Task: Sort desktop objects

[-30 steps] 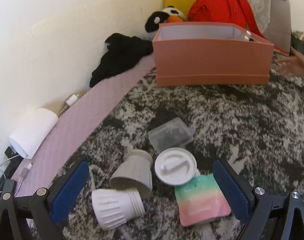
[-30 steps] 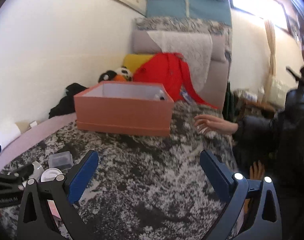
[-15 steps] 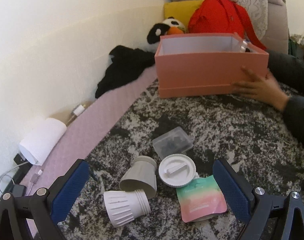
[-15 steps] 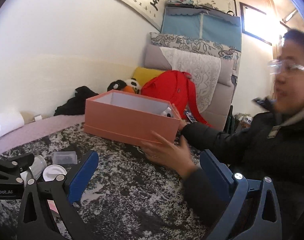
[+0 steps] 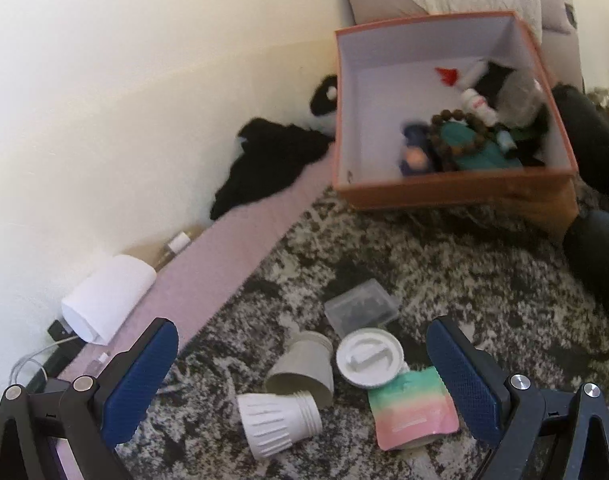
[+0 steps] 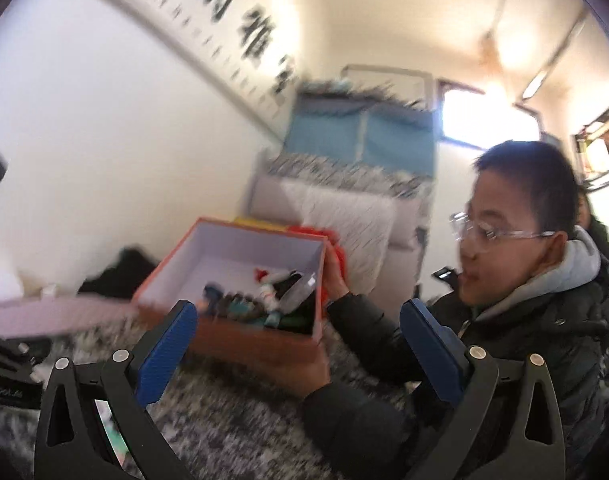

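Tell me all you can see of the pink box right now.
The pink box looks like cardboard, salmon outside, white inside, lidless. It is tilted toward the cameras, with small items piled in its lower corner, including a bead bracelet. A person's hands grip its right side and underside above the speckled blanket.

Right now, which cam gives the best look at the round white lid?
Left wrist. The round white lid lies in full view on the speckled blanket, between the open fingers of the left gripper, beside the grey cup. The right wrist view points at the orange box; no lid visible there.
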Tool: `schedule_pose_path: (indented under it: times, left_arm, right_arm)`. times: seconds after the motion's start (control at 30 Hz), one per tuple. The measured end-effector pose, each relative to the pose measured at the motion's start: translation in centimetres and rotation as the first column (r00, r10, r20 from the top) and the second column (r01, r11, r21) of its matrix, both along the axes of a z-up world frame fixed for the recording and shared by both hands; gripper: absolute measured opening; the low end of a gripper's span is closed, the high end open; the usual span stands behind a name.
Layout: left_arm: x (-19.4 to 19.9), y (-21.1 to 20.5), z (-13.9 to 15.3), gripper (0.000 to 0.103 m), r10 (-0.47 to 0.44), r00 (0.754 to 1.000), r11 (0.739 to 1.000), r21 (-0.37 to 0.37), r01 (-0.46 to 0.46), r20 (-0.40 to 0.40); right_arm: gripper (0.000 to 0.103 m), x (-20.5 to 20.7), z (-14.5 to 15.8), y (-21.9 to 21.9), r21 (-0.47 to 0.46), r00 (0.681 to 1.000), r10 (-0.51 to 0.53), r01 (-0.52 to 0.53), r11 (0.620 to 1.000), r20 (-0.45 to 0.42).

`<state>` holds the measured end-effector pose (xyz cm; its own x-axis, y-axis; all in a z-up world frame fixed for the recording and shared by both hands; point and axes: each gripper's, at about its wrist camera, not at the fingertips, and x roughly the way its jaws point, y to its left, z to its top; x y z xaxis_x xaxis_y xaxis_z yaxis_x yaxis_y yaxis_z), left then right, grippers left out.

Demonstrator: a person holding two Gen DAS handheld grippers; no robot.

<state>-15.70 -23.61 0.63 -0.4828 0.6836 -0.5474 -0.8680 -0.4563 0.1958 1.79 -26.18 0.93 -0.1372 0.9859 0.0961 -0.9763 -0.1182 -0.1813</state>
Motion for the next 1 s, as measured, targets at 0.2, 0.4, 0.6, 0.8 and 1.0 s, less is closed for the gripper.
schedule_pose_path:
  times: [0.2, 0.4, 0.6, 0.8, 1.0]
  left_arm:
    - [0.0, -0.4, 0.5, 0.102, 0.001, 1.000, 1.000, 0.011, -0.001, -0.008]
    - [0.2, -0.4, 0.0, 0.102, -0.012, 1.000, 1.000, -0.009, 0.012, -0.004]
    - [-0.4, -0.3, -0.6, 0.102, 0.001, 1.000, 1.000, -0.030, 0.000, 0.008]
    - [-0.8, -0.3, -1.4, 0.102, 0.013, 1.000, 0.999, -0.041, -0.012, 0.016]
    - [-0.9, 0.0, -2.3, 0.102, 0.014, 1.000, 0.998, -0.069, -0.013, 0.017]
  right_arm:
    - [0.103, 2.5, 1.5, -2.0, 0.134, 0.991, -0.079, 0.093, 0.987, -0.111]
    - [0.103, 2.2, 1.5, -2.3, 0.147, 0.992, -0.085, 0.098, 0.984, -0.089]
    - [0.103, 1.6, 1.1, -2.1, 0.141, 0.994, -0.087, 0.095, 0.985, -0.061]
    - [0.103, 2.0, 1.0, -2.1, 0.139, 0.993, -0.096, 0.105, 0.985, -0.069]
    - [0.103, 2.2, 1.1, -2.1, 0.141, 0.992, -0.097, 0.107, 0.984, -0.076]
